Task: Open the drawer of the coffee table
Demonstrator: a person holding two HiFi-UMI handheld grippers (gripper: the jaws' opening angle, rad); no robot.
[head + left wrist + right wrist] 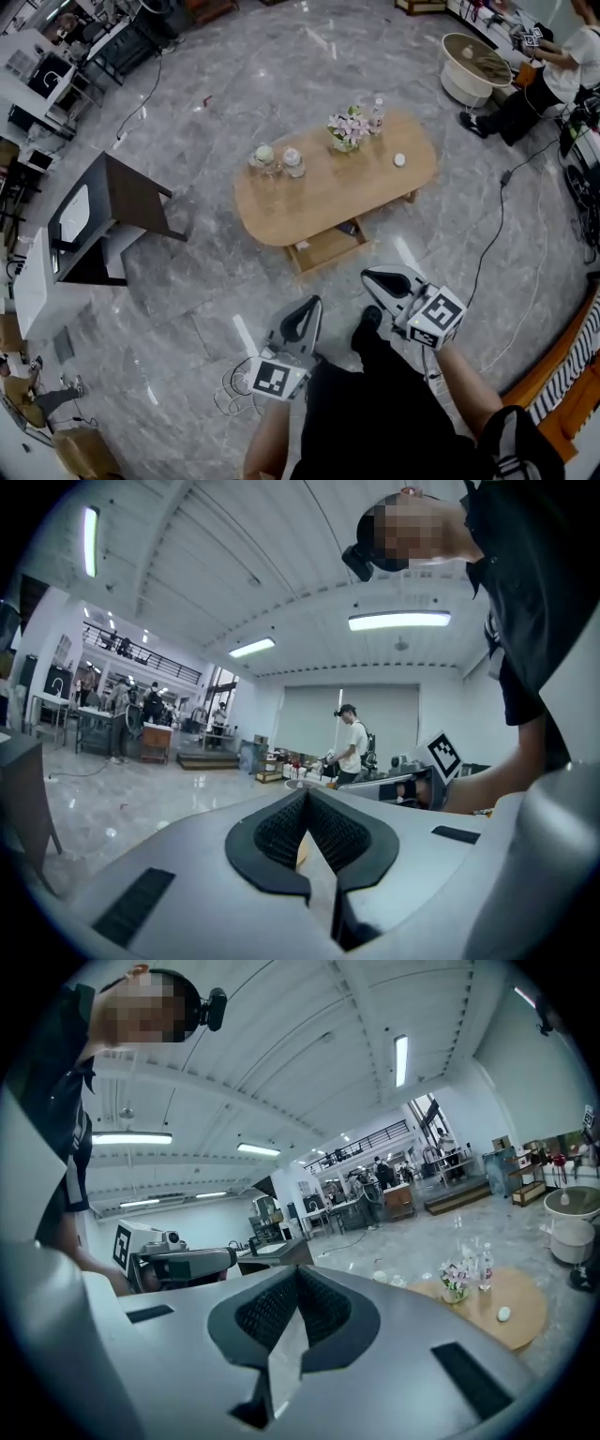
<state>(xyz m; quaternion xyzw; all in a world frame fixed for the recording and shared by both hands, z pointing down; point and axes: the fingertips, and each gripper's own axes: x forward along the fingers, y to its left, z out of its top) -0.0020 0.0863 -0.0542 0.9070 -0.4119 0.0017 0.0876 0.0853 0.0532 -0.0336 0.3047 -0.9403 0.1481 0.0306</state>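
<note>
Both are hanging closed and empty: left hand-held gripper (311, 306), right hand-held gripper (373, 277). Drawer (328, 246) is lying farther ahead, apparently jutting from the near edge of the table (347, 187), whose long axis is running left-right; right is sitting nearer

The coffee table (356, 183) looks like light wood, matt and smooth, its drawer (328, 246) likewise; around the table the floor (244, 103) is glossy grey marbled stone.

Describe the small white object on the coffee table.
Find the oval wooden coffee table on the grey floor. Toward its right end in the head view, right of the flower vase, lies a small white rounded object. Everything else is taller and clustered.
</note>
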